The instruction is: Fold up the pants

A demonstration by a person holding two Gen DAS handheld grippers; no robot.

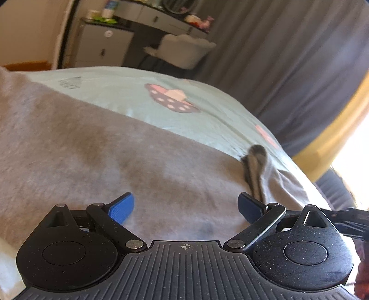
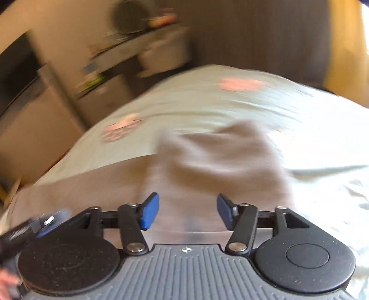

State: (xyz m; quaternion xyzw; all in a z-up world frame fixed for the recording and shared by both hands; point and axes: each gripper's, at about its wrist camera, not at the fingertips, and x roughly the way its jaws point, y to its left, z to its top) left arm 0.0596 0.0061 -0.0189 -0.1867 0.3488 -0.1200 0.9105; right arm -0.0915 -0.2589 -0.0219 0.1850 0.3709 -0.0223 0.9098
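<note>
Grey pants (image 1: pixel 96 157) lie spread on a pale green bedsheet (image 1: pixel 129 94) with mushroom prints. A dark drawstring loop (image 1: pixel 254 166) sticks up from the waist end at the right. My left gripper (image 1: pixel 185 207) hovers over the grey cloth, jaws wide apart, nothing between its blue pads (image 1: pixel 122 207). In the blurred right wrist view the grey pants (image 2: pixel 219 157) show a raised fold over a flat layer. My right gripper (image 2: pixel 188 213) stands open above that cloth, and no cloth lies between its blue pads (image 2: pixel 150 212).
A white dresser (image 1: pixel 101 43), a vanity desk (image 1: pixel 156 16) and a white chair (image 1: pixel 184 48) stand beyond the bed. Grey curtains (image 1: pixel 288 57) hang at the right, with a yellow strip (image 1: pixel 334 129) near the bright window. The other gripper's edge (image 1: pixel 350 221) shows at the right.
</note>
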